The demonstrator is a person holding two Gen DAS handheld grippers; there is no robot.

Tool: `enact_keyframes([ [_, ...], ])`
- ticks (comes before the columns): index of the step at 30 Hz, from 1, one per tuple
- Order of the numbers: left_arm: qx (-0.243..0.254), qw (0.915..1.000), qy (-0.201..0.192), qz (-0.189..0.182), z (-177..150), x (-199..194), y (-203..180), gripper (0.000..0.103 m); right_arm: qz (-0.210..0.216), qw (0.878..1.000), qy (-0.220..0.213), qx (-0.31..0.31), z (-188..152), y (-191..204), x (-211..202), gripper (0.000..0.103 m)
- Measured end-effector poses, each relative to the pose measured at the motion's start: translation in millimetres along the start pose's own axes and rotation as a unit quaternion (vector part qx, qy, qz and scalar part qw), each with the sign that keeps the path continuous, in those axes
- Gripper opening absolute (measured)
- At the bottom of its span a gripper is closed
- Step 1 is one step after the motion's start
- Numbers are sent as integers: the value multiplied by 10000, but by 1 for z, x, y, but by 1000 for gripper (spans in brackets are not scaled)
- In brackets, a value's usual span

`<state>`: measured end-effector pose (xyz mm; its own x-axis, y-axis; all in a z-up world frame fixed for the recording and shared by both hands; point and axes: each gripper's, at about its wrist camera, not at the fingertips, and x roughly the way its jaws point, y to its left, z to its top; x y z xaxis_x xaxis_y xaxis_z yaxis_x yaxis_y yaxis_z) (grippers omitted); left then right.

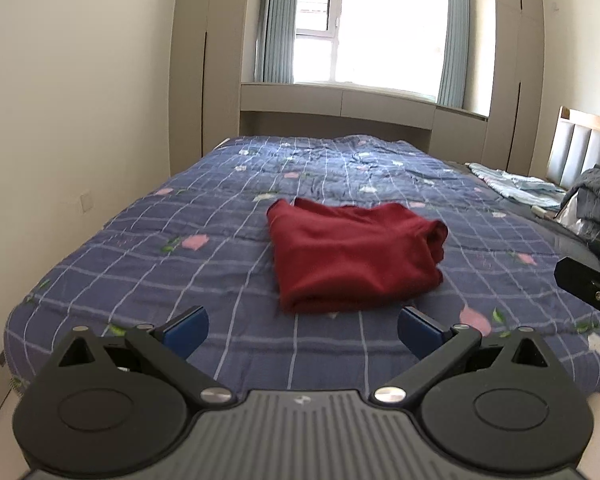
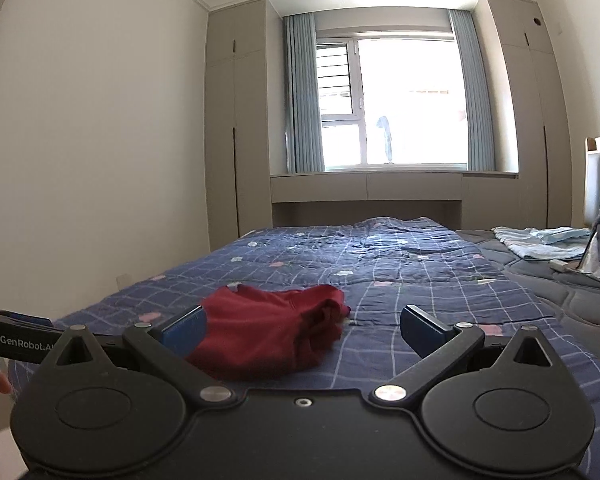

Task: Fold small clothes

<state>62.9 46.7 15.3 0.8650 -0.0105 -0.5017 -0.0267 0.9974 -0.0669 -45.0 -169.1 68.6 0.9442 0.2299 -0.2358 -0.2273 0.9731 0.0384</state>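
While red garment lay folded on checked bedspread, my left claw and right claw gaped wide, grasping nothing, hovering near garment.

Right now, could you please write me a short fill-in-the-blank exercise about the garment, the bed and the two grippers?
1. The folded garment on the bed is dark ____.
2. It lies on a blue checked quilt printed with pink ____.
3. The left gripper and the right gripper both have their jaws ____, holding nothing.
4. Beyond the bed, daylight comes through a ____ flanked by curtains.

Missing words: red; flowers; open; window
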Motion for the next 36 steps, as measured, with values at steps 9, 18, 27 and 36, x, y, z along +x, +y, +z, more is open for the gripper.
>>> enact_keyframes([
  [9,-178,9998,85,90,-23,-2,5,103,-83,9998,56,-176,-19,12,-6,102],
  [18,-127,9997,2,227,-28,-4,3,103,-271,9995,155,81,-33,6,-3,102],
  [27,-219,9994,19,262,-29,-5,5,103,-356,9989,172,255,-37,-1,-2,102],
  [36,-229,9994,10,273,-29,-6,5,103,-336,9991,164,180,-37,1,-2,102],
])
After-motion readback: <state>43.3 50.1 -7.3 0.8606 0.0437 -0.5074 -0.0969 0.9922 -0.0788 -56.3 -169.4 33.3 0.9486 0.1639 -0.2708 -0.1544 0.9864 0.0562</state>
